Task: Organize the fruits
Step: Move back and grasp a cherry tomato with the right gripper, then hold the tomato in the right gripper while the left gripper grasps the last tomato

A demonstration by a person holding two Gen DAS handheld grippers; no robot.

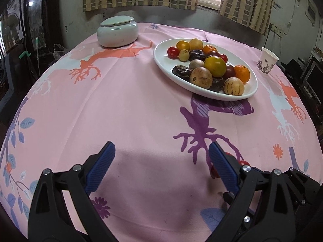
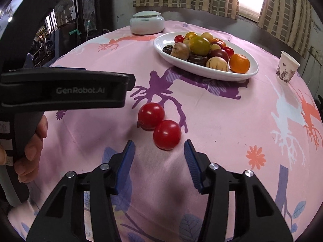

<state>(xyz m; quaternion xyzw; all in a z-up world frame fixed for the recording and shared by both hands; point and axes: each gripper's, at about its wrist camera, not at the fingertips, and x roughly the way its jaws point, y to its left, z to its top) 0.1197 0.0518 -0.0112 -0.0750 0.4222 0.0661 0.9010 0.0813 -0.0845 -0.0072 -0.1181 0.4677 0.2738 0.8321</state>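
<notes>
A white oval plate holds several fruits: tomatoes, oranges, passion fruit and dark ones. Two red cherry tomatoes lie touching on the pink tablecloth in the right wrist view. My right gripper is open, its fingertips just short of the nearer tomato. My left gripper is open and empty over bare cloth; bits of the red tomatoes peek out behind its right finger. The left gripper's body and the hand on it fill the left of the right wrist view.
A pale lidded ceramic jar stands at the table's far side, left of the plate. A patterned paper cup stands at the right near the table edge. Curtains and a window are behind.
</notes>
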